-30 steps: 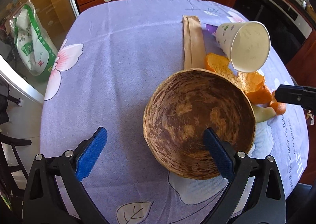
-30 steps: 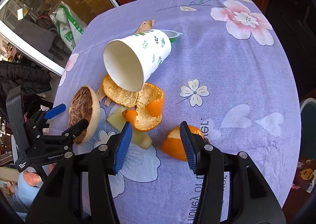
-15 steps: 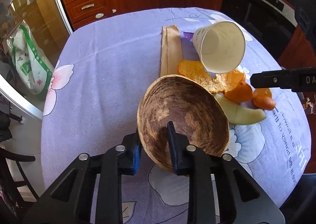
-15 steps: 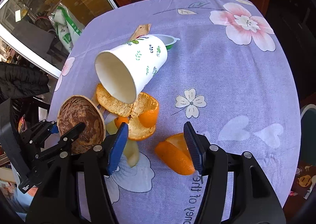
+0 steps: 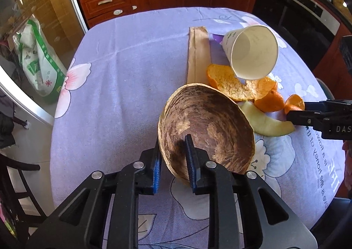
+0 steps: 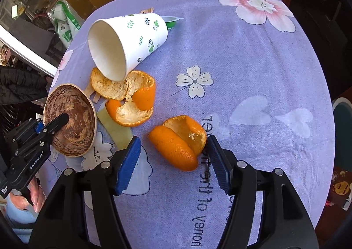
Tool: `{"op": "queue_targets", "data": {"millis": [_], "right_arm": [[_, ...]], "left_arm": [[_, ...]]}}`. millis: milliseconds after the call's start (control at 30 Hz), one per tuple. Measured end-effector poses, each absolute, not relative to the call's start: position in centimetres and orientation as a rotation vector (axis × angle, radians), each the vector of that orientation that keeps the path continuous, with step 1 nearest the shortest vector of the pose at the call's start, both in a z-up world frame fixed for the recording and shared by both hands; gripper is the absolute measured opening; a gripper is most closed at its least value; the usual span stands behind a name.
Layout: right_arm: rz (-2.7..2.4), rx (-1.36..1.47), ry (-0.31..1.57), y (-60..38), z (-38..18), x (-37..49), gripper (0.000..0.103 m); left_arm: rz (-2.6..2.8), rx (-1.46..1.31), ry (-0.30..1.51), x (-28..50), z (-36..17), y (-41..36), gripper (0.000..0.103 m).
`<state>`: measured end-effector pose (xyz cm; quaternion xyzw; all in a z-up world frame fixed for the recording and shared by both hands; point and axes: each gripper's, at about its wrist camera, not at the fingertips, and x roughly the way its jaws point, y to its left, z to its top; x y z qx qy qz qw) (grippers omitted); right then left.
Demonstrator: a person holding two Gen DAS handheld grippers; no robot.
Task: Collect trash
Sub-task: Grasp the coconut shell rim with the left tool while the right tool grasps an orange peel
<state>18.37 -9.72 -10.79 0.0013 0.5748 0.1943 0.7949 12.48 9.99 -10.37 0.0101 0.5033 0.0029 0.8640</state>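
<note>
Left tongs (image 5: 173, 159) clenched on coconut bowl (image 5: 209, 130) rim; right tongs (image 6: 173, 161) released, straddling orange peel (image 6: 178, 141) beside the bowl.

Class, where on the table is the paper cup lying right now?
In the right wrist view the paper cup lies on its side at the upper left, its open mouth resting over the orange peel, with a small green tub behind its base.

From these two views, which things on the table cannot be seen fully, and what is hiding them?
- Small green-rimmed tub: right wrist view, mostly behind the paper cup; contents unseen.
- Brown paper strip: left wrist view, near end behind the coconut shell bowl.
- Pale rind slice: right wrist view, partly under the bowl and the right tongs.
- Tablecloth lettering: cut off by the tongs.
</note>
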Motion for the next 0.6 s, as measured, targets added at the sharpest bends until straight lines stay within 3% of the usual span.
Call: {"op": "queue_targets", "data": {"millis": [100, 167, 233, 400, 600], "right_arm": [[0.415, -0.055, 1.207, -9.0, -10.9, 18.0, 0.061], [0.401, -0.107, 1.186, -8.5, -10.9, 17.7, 0.056], [0.388, -0.132, 1.171, -8.4, -10.9, 17.4, 0.041], [0.39, -0.081, 1.172, -9.1, -10.1, 17.7, 0.023], [0.375, -0.023, 1.158, -10.3, -8.9, 17.3, 0.016]], "left_arm": [[-0.005, 0.008, 1.073, 12.6, -11.0, 10.1, 0.036], [-0.004, 0.006, 1.065, 12.6, -11.2, 9.9, 0.039], [-0.006, -0.004, 1.065, 12.7, -11.2, 9.9, 0.039], [-0.003, -0.001, 1.0, 11.8, -9.4, 9.5, 0.012], [0.031, 0.018, 0.939, 10.9, -6.6, 9.1, 0.007]]}}
